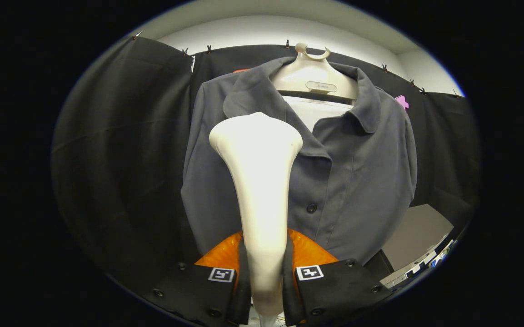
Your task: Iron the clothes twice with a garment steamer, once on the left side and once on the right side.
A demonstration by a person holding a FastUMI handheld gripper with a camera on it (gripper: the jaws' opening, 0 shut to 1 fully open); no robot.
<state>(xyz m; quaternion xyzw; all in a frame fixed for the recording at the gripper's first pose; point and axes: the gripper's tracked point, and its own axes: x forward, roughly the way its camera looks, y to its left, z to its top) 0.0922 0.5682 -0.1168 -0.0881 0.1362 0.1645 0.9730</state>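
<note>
The garment steamer (pixel 262 181) is pinched by its slim handle between the two fingers of the hand-held gripper (pixel 264 277), both of which press against it at the bottom centre of the frame. The steamer stands upright from there, and its broad rounded head reaches the middle of the frame, in front of the shirt (pixel 334 181).

The grey, collared shirt is hung on a pale hanger (pixel 314 77) at the upper centre, buttoned at the front, with a white layer visible in the open neck. The steamer head is seen over the side of the shirt toward the left of the frame, level with the chest and just below the collar point; whether it touches the cloth cannot be told.

The step in hand is judged to be a stroke down this side. For it to be done well, the head should be kept flat to the fabric and drawn slowly downward in one even line — clear of the buttons (pixel 311 208) at the placket — with the handle held firmly so that it does not twist between the fingers. The other side is then to be treated likewise.

A small raised plate is carried on the hanger's neck — its lettering is too blurred to be read. Square black-and-white marker tags (pixel 221 274) are fixed on the finger mounts.
</note>
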